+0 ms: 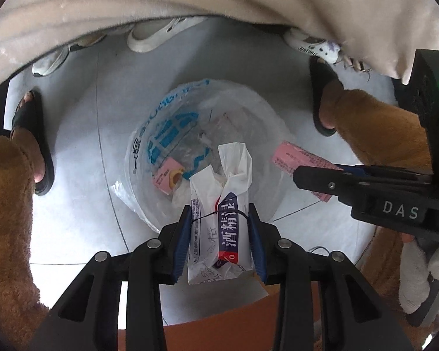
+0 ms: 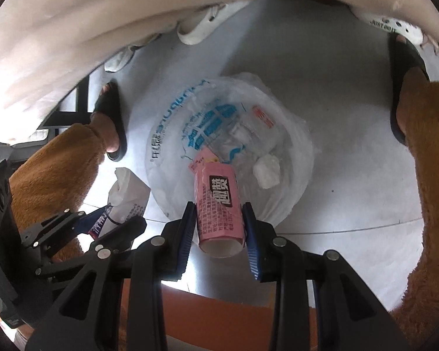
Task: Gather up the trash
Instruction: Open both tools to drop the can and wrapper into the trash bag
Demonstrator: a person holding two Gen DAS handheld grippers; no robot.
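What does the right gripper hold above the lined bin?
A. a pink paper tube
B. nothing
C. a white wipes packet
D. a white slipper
A: in the right wrist view the right gripper is shut on the pink paper tube, over the bin.

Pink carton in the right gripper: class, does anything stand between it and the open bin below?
Nothing visible does. The pink carton, clamped in the right gripper, hangs over the bag-lined bin, whose mouth is open. The left gripper, shut on a white wipes packet, is off to the side, not underneath.
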